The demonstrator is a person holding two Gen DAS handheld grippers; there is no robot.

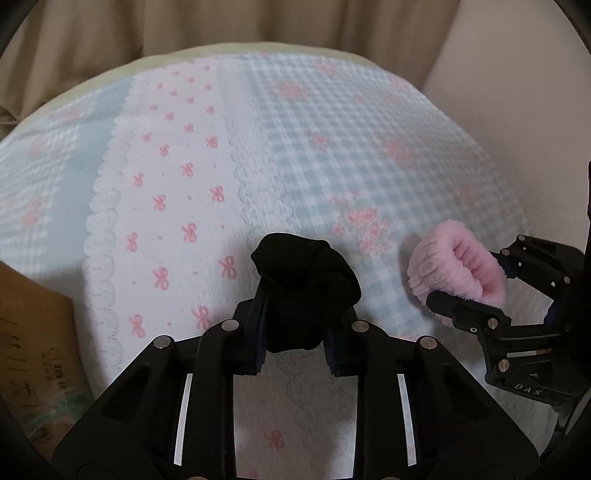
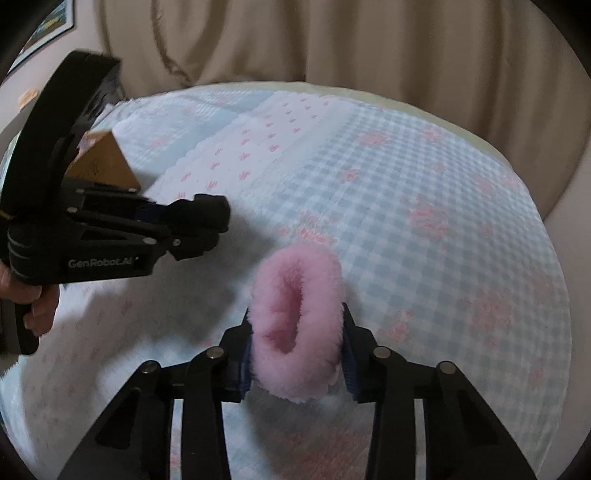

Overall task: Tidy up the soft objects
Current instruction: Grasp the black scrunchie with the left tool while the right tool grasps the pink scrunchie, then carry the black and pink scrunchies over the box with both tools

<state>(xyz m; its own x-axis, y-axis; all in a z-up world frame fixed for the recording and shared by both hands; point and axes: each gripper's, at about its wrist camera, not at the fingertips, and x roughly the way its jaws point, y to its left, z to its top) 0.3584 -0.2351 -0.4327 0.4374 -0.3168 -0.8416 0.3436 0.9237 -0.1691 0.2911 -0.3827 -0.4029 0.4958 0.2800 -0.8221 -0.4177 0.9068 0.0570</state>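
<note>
My left gripper (image 1: 295,332) is shut on a bunched black soft cloth (image 1: 303,288) and holds it just above the bed. My right gripper (image 2: 295,354) is shut on a fluffy pink ring-shaped soft item (image 2: 297,325). In the left wrist view the right gripper (image 1: 469,291) holds the pink item (image 1: 454,266) at the right, over the bed. In the right wrist view the left gripper (image 2: 199,225) is at the left with the black cloth (image 2: 207,214) between its fingers.
The bed is covered by a blue gingham and white blanket with pink bows (image 1: 184,177). A cardboard box (image 1: 33,350) stands at the left edge, also in the right wrist view (image 2: 105,162). Beige curtains (image 1: 258,22) hang behind. A wall (image 1: 517,92) is at the right.
</note>
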